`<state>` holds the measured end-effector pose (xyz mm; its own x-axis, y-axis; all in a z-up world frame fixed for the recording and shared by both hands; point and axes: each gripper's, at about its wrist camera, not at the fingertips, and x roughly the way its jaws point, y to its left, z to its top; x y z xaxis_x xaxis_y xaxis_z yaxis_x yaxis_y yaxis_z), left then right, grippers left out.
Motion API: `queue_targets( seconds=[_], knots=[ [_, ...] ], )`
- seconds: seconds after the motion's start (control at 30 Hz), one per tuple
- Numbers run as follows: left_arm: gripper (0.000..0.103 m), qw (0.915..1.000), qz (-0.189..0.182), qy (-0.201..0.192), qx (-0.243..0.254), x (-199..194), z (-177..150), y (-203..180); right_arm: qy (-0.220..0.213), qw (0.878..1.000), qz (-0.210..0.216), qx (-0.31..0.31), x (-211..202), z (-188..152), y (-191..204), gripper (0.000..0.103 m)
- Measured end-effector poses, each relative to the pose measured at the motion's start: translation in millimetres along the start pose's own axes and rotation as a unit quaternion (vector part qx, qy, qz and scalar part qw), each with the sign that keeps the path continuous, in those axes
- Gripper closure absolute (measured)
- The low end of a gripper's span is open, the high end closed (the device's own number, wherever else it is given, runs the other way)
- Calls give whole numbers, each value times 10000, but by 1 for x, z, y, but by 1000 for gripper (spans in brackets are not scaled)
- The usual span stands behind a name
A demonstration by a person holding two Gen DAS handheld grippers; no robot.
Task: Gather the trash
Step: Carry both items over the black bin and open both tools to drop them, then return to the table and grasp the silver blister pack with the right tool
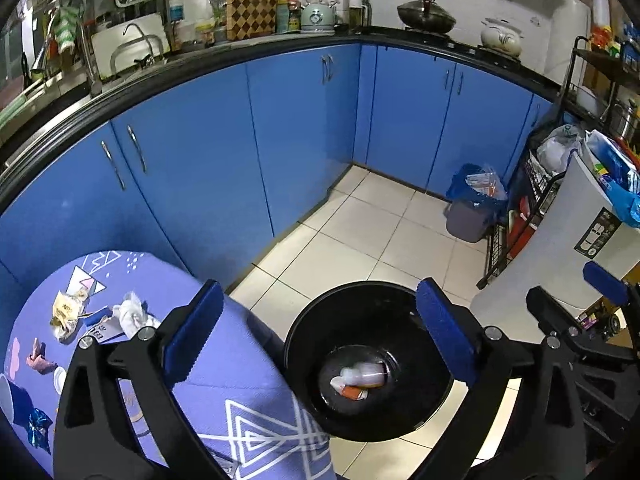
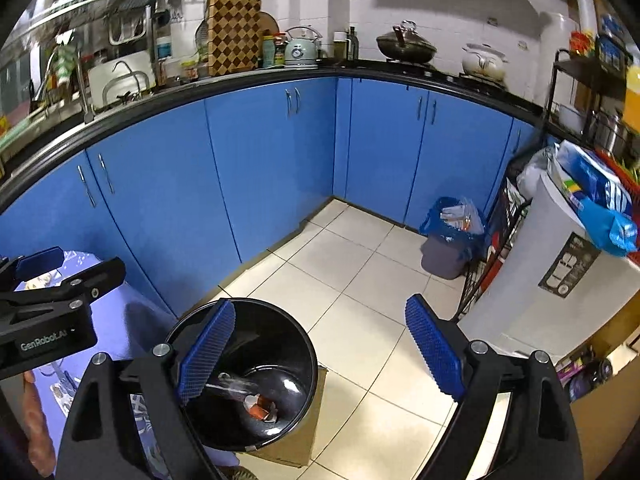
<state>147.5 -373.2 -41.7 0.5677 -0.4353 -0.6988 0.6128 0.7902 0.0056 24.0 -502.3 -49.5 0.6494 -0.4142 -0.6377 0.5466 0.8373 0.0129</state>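
A black round bin (image 1: 368, 364) stands on the floor beside a table with a purple cloth (image 1: 224, 384). Inside it lie a small white bottle (image 1: 362, 374) and an orange wrapper (image 1: 352, 393); both also show in the right wrist view (image 2: 236, 386) (image 2: 262, 408). My left gripper (image 1: 320, 336) is open and empty above the bin's rim and the table edge. My right gripper (image 2: 320, 354) is open and empty above the bin (image 2: 248, 380) and floor. On the cloth lie crumpled wrappers (image 1: 66, 314), a white tissue (image 1: 132, 314), a brown scrap (image 1: 40, 360) and a blue foil piece (image 1: 40, 428).
Blue cabinets (image 1: 240, 140) run around the room's corner under a black counter. A grey bin with a blue bag (image 1: 472, 208) stands on the tiled floor by a black rack (image 1: 532, 200). A white appliance (image 1: 560, 248) stands at the right. A cardboard piece (image 2: 296, 440) lies under the black bin.
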Motion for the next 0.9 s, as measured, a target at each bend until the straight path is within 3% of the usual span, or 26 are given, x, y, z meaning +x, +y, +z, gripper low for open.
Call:
queue_targets(
  seconds=[0.23,0.43,0.9],
  knots=[
    [4,9998,147,80,-129,-3,-11,18,176,9989,293,-323,8,-7,34,18],
    [4,9980,417,61,-475,-24,-28,65,377,9948,692,-646,8,-20,73,18],
    [4,9857,1201,362,-1123,-65,-104,173,826,9694,1698,-1566,2,-62,185,18]
  ],
)
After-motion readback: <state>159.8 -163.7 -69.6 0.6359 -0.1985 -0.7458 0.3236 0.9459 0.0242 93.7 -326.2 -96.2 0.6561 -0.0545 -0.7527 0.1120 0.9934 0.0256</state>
